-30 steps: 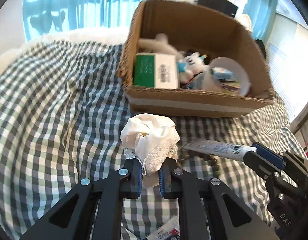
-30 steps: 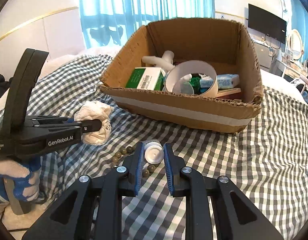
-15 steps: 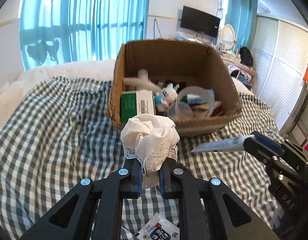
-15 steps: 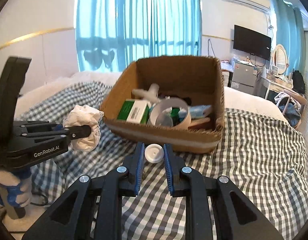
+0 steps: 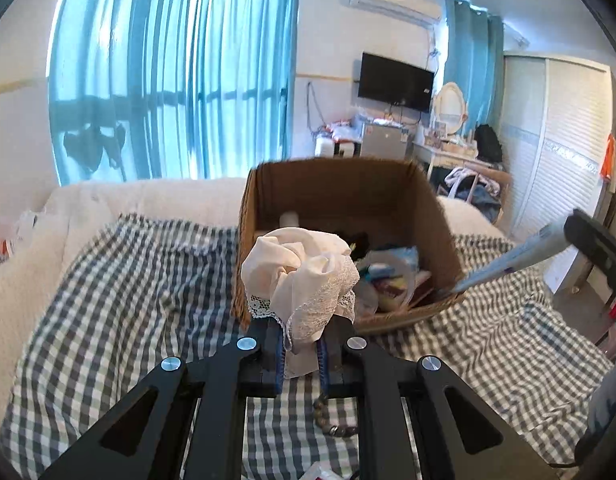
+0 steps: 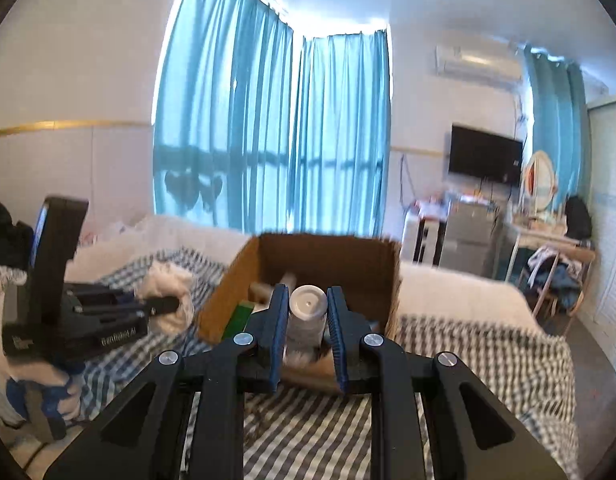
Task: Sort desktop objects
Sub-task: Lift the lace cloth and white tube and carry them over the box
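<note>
My left gripper (image 5: 300, 354) is shut on a bunched white lace cloth (image 5: 299, 268), held up in front of the cardboard box (image 5: 251, 240). In the right wrist view my right gripper (image 6: 306, 312) is shut on a white tube (image 6: 306, 312), cap end toward the box (image 6: 235, 292). From the left wrist view the same tube (image 5: 504, 260) slants over the box's right rim, held by the right gripper's dark body at the far right. The left gripper (image 6: 163, 303) with the cloth (image 6: 167, 280) appears at the left of the right wrist view. Several items fill the box.
A bead bracelet (image 5: 328, 412) lies on the checked blanket (image 5: 107, 300) under my left gripper, and a small packet (image 5: 320, 472) peeks in at the bottom edge. A gloved hand (image 6: 39, 376) holds the left gripper. Bedroom furniture stands behind the bed.
Both grippers have risen and tilted upward, so the box looks lower and farther. The tube has lifted from the blanket and now hangs at the box's right rim. The cloth stays gripped.
</note>
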A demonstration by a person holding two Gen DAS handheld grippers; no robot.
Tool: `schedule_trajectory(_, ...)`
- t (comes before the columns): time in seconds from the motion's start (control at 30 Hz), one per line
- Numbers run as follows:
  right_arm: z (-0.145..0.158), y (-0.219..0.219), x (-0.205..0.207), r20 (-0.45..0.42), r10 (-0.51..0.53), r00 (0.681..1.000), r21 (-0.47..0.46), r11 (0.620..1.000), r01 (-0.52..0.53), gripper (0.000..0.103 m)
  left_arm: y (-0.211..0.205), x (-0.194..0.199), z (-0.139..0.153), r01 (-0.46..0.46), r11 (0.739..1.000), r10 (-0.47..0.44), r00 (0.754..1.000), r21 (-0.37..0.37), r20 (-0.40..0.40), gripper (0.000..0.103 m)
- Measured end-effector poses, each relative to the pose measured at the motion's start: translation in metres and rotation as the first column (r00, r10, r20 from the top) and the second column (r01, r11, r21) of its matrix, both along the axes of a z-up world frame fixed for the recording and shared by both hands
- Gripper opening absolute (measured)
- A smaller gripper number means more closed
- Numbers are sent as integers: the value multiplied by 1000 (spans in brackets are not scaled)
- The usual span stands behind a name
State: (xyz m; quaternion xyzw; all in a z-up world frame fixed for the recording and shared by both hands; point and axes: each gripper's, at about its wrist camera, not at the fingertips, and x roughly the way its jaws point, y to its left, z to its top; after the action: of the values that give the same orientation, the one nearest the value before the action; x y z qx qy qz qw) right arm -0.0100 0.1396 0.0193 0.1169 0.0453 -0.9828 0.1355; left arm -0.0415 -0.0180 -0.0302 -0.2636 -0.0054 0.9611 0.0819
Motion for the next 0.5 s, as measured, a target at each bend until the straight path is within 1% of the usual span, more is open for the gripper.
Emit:
schedule_trajectory(0.2,34,2,9,-85,-8,996,-11,1000,7,19,10,15,38,47,999,-45,995,22,-94,13)
schedule_trajectory(0.33,45,-1,6,-106,-11,994,-10,1000,10,19,21,19,65,92,996,-87,984,24,-157,13)
schedule_trajectory(0.5,56,-2,-5,-136,-22,990,-18,1000,19,19,29,12,89,105,994,-100,969,13,-225,13)
